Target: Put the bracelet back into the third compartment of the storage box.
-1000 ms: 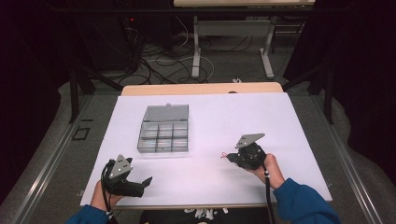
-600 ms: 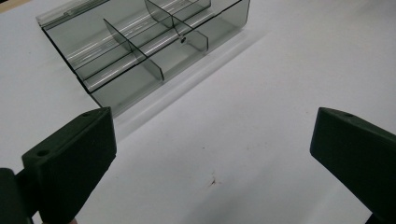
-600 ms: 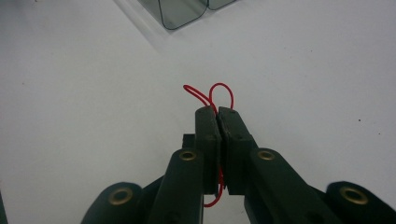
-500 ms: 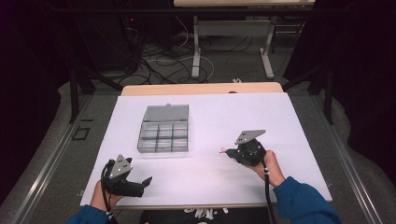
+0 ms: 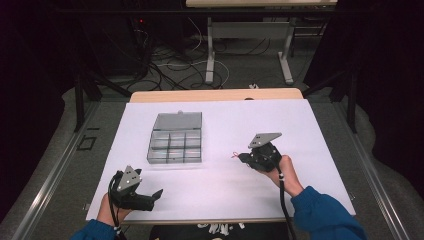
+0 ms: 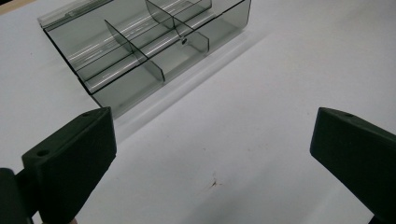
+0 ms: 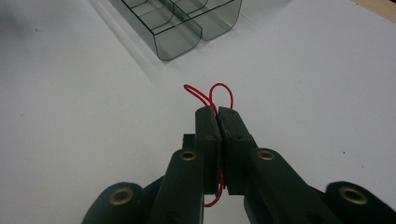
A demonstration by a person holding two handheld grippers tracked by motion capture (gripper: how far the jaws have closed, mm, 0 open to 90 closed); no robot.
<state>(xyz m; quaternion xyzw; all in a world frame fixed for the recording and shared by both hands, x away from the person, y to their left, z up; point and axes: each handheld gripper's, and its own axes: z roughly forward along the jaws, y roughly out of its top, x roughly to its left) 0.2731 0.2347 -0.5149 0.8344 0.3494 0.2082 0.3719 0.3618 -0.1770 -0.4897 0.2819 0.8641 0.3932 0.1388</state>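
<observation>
In the high view, your left gripper (image 5: 156,194) sits at the lower left of the frame, low over the white table cover (image 5: 220,190) near its front edge, held in your left hand (image 5: 111,212). Its jaws point toward the right of the frame and stand wide apart with nothing between them. In the left gripper view the two black jaws rise at the lower left and lower right corners, far from each other, over bare white cover with a small reddish speck (image 6: 213,182) between them.

Up and to the right of that gripper, just left of the middle of the high view, lies the clear grey compartment box (image 5: 176,138). Its lid is folded back toward the far side and its dividers are visible. In the left gripper view the box (image 6: 149,44) fills the upper left, and a small dark item (image 6: 184,40) lies in one of its compartments; you cannot tell what it is.

Right of centre in the high view, your right gripper (image 5: 242,157) is held in your right hand (image 5: 280,167), its jaws pointing toward the left of the frame. It is well apart from the box. In the right gripper view, the jaws are pressed together on a thin red wire (image 7: 211,95), whose loops stick out beyond the jaw tips toward the upper middle of the frame, and a corner of the box (image 7: 187,23) shows at the top.
</observation>
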